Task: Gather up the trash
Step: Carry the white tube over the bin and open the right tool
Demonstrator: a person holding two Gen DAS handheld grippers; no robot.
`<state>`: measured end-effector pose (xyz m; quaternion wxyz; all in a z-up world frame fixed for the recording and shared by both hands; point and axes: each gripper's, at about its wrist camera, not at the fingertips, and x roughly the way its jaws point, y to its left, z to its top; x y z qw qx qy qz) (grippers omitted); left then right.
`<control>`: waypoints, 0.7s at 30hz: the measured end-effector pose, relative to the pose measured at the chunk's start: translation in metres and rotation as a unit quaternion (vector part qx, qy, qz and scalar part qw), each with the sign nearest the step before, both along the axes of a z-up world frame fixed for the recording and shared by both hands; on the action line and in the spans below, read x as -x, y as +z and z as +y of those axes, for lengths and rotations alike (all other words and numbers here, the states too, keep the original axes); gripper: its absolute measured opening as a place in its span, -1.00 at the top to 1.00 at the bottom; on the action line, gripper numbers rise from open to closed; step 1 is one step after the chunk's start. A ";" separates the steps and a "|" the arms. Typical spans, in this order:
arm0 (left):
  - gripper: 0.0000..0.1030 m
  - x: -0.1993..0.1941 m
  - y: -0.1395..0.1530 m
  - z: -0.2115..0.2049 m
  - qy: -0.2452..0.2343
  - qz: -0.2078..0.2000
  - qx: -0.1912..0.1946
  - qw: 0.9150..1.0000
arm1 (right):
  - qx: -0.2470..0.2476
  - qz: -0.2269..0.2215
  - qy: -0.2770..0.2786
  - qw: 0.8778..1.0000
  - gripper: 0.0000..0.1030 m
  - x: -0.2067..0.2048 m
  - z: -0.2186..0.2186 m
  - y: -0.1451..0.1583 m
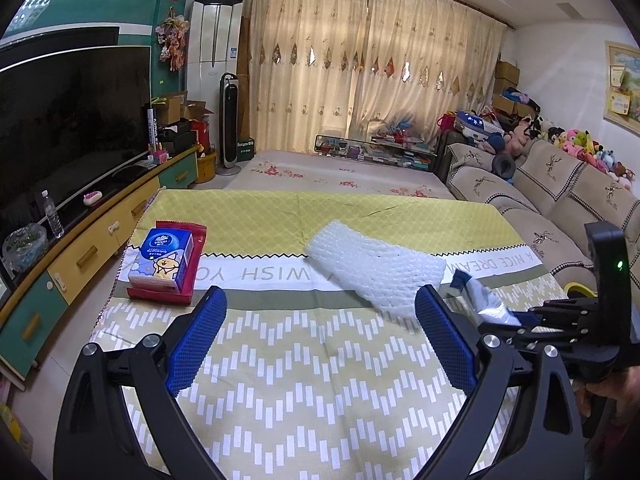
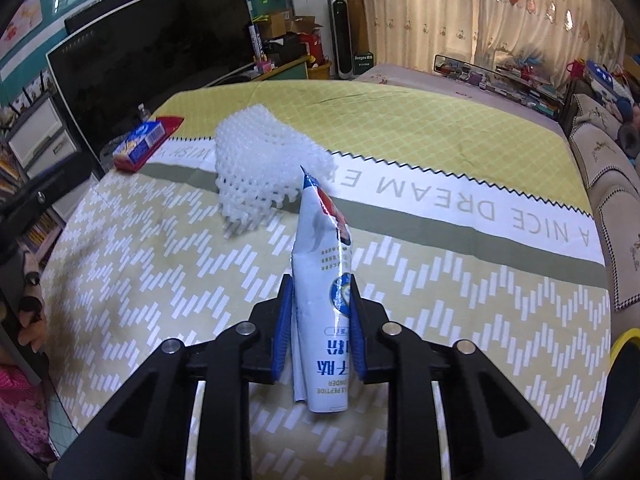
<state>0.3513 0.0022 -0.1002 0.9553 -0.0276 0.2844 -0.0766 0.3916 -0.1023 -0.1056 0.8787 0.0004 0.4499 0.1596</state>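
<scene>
A white foam net wrap (image 1: pixel 376 268) lies on the patterned tablecloth (image 1: pixel 304 380); it also shows in the right wrist view (image 2: pixel 260 168). My left gripper (image 1: pixel 320 300) is open and empty, just short of the wrap. My right gripper (image 2: pixel 320 292) is shut on a white and blue empty packet (image 2: pixel 324 280) and holds it upright above the cloth. The packet (image 1: pixel 486 304) and the right gripper (image 1: pixel 524 318) also show at the right of the left wrist view.
A blue tissue pack (image 1: pixel 164 260) lies on a red packet (image 1: pixel 196 232) at the table's left edge. A TV (image 1: pixel 68 128) and cabinet stand at left. A sofa (image 1: pixel 560 208) runs along the right. A yellow rim (image 2: pixel 624 340) shows at far right.
</scene>
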 end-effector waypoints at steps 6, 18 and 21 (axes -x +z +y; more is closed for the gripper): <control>-0.82 -0.001 -0.001 -0.002 -0.004 0.002 -0.004 1.000 | -0.017 -0.015 -0.022 1.000 0.53 0.006 -0.023 0.016; -0.82 -0.003 -0.003 -0.006 -0.009 0.006 -0.008 1.000 | -0.023 -0.044 -0.143 0.988 0.53 0.034 -0.135 0.041; -0.82 -0.003 -0.004 -0.007 -0.010 0.008 -0.010 1.000 | -0.021 -0.043 -0.192 0.980 0.53 0.047 -0.177 0.039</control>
